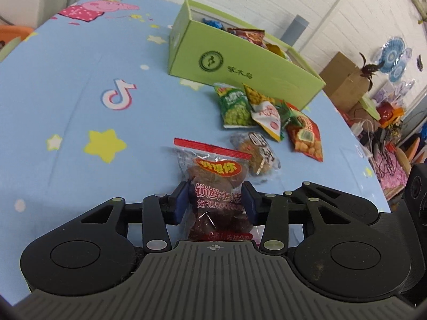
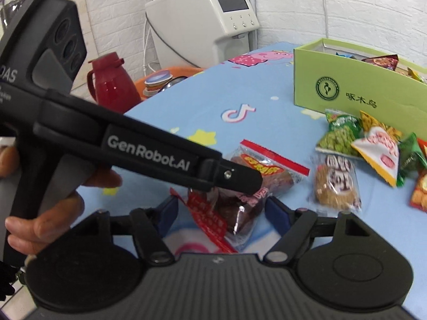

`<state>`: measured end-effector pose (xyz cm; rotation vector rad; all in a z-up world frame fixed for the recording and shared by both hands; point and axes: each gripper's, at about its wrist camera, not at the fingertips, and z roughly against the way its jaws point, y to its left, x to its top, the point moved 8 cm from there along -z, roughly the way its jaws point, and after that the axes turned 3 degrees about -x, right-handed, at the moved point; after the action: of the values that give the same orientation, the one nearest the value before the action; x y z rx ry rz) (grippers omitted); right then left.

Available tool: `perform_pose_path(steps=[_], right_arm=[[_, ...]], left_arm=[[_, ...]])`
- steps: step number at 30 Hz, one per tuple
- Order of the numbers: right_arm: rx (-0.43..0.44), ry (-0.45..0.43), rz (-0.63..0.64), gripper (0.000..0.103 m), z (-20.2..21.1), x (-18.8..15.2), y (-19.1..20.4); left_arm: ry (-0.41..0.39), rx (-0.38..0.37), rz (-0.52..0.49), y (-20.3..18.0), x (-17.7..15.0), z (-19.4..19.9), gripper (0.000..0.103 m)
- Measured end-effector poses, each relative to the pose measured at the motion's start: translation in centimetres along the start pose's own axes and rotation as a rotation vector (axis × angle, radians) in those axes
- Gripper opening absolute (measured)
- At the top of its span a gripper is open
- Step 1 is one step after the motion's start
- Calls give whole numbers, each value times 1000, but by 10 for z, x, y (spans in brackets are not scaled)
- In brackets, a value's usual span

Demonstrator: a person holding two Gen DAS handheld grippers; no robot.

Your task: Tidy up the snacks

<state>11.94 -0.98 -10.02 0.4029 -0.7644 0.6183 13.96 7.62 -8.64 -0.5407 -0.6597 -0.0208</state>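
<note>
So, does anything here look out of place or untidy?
Yes. Several snack packets lie in a loose heap on the tablecloth beside the green box, not inside it. The left gripper pinches the red date packet.

One green box, seven loose snack packets on the cloth, two grippers, one red jug.

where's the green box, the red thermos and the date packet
green box (image 1: 240,64), left wrist view, front wall
red thermos (image 2: 113,85), right wrist view, body
date packet (image 1: 217,186), left wrist view, printed middle
</note>
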Motion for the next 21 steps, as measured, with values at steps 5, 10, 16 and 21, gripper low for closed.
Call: perform_pose_path(steps=[5,10,16,21], right_arm=[[-17,-36,-25,89,15,-8,-1],[-24,-60,-70,93,21,-9,-3],[-34,-58,-146,93,22,-16,-9],[-47,-61,-155,93,23,-19,-6]], left_arm=[[-5,58,-23,-11,-7,1,40],[-21,83,-46,-17,-9,8,43],[-15,76,-64,-19,-13,10,45],[-12,57,-60,-14,-14,12,48]])
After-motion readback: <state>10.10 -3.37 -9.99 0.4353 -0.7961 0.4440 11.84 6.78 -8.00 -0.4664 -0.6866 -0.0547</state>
